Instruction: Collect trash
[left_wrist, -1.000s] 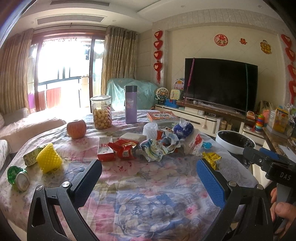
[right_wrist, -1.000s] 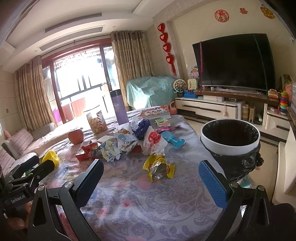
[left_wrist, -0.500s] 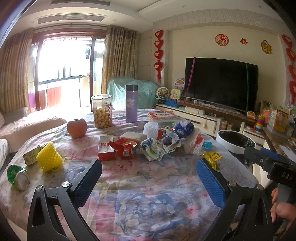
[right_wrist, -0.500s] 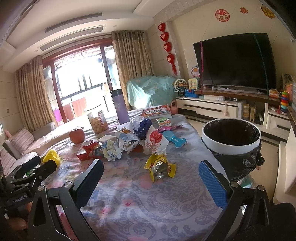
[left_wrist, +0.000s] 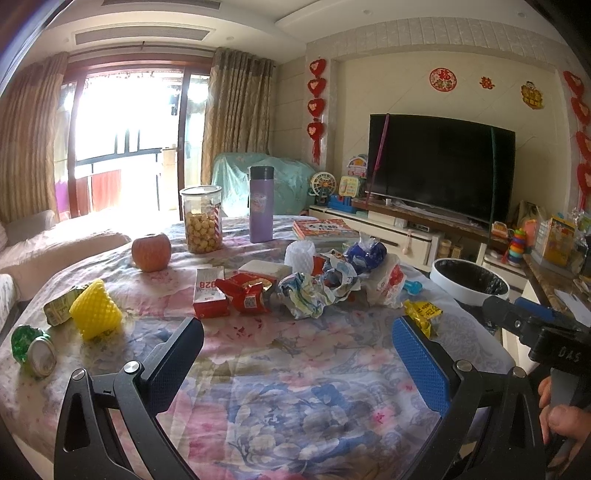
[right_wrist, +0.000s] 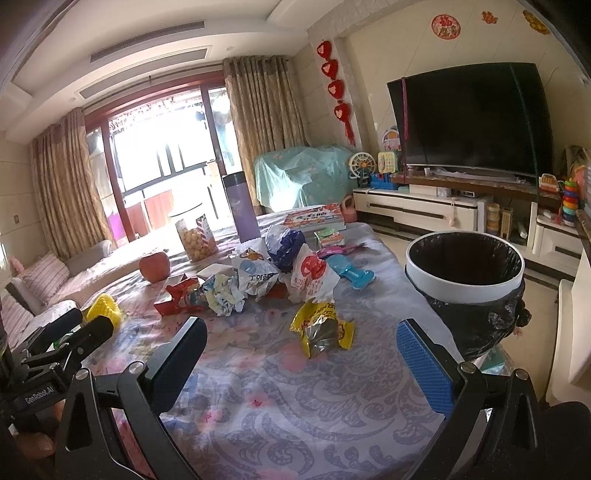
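Trash lies on a round table with a floral cloth (left_wrist: 295, 369): a yellow snack wrapper (right_wrist: 323, 328) (left_wrist: 424, 312), crumpled paper (left_wrist: 304, 295) (right_wrist: 223, 293), red wrappers (left_wrist: 245, 291), a red-white carton (left_wrist: 208, 291), a white plastic bag (right_wrist: 312, 277), a blue bag (left_wrist: 365, 253), a yellow foam net (left_wrist: 95, 308) and a crushed green can (left_wrist: 31, 350). A bin with a black liner (right_wrist: 465, 266) (left_wrist: 469, 282) stands at the table's right edge. My left gripper (left_wrist: 295, 347) is open and empty above the near cloth. My right gripper (right_wrist: 301, 349) is open and empty, just short of the yellow wrapper.
An apple (left_wrist: 151, 251), a jar of snacks (left_wrist: 201, 219), a purple flask (left_wrist: 261, 203) and books (left_wrist: 325, 229) stand at the table's far side. A blue toy (right_wrist: 351, 271) lies near the bags. A TV (left_wrist: 439, 166) and cabinet are behind, a sofa at left.
Both grippers have crept slightly forward over the table. Both stay open and nothing on the table has moved.
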